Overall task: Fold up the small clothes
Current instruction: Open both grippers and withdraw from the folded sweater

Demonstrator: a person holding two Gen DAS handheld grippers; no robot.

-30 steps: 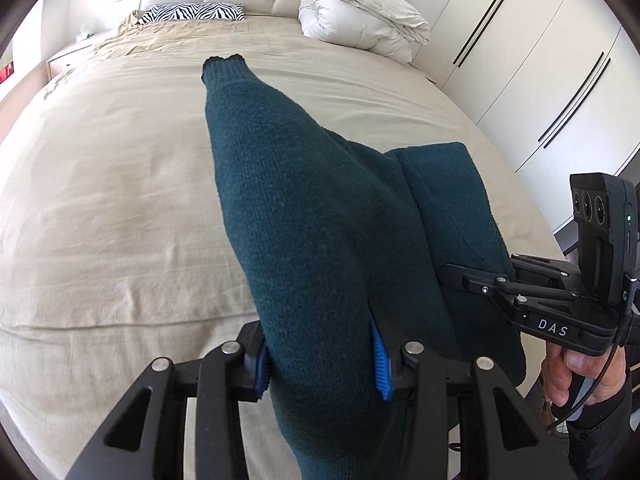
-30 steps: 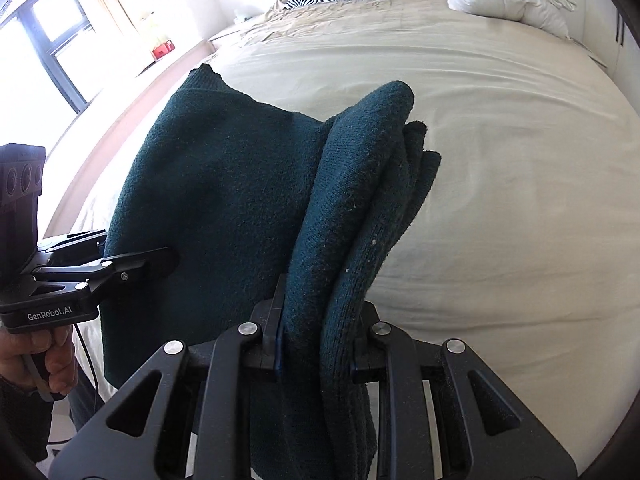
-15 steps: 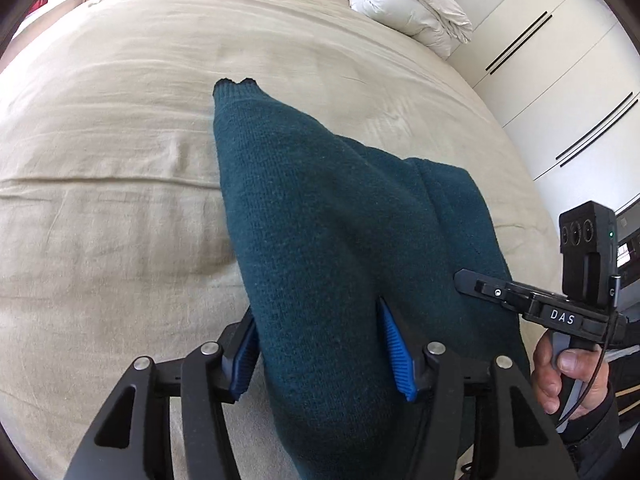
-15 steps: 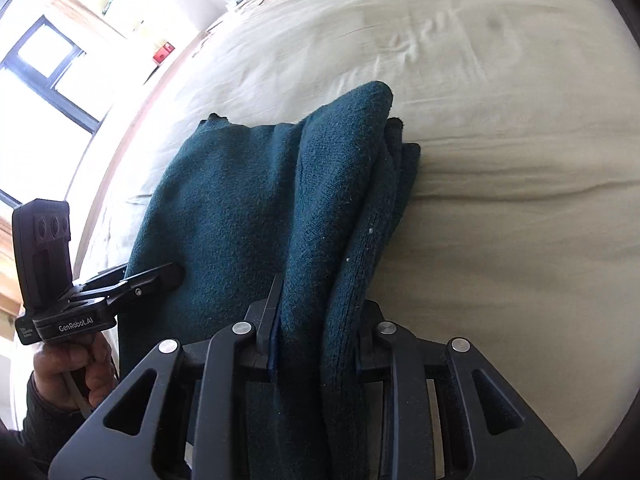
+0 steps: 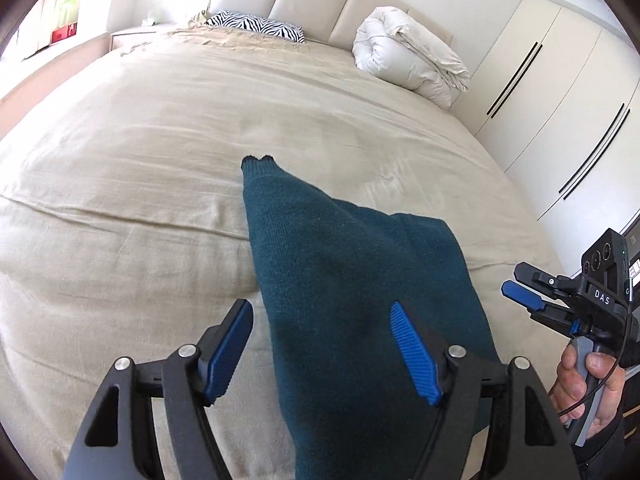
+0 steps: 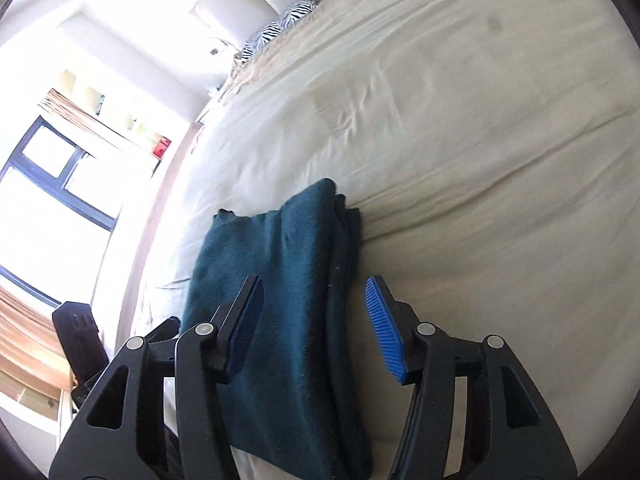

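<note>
Blue-padded left gripper (image 5: 322,330) and right gripper (image 6: 314,312), jaws just opened wide and clear of the cloth between them; folded teal knit garment (image 5: 344,280) lying flat near the bed's (image 5: 140,168) foot edge.

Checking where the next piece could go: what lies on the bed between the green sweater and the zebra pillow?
Only bare beige sheet lies between the sweater and the zebra pillow, as the left wrist view shows.
</note>
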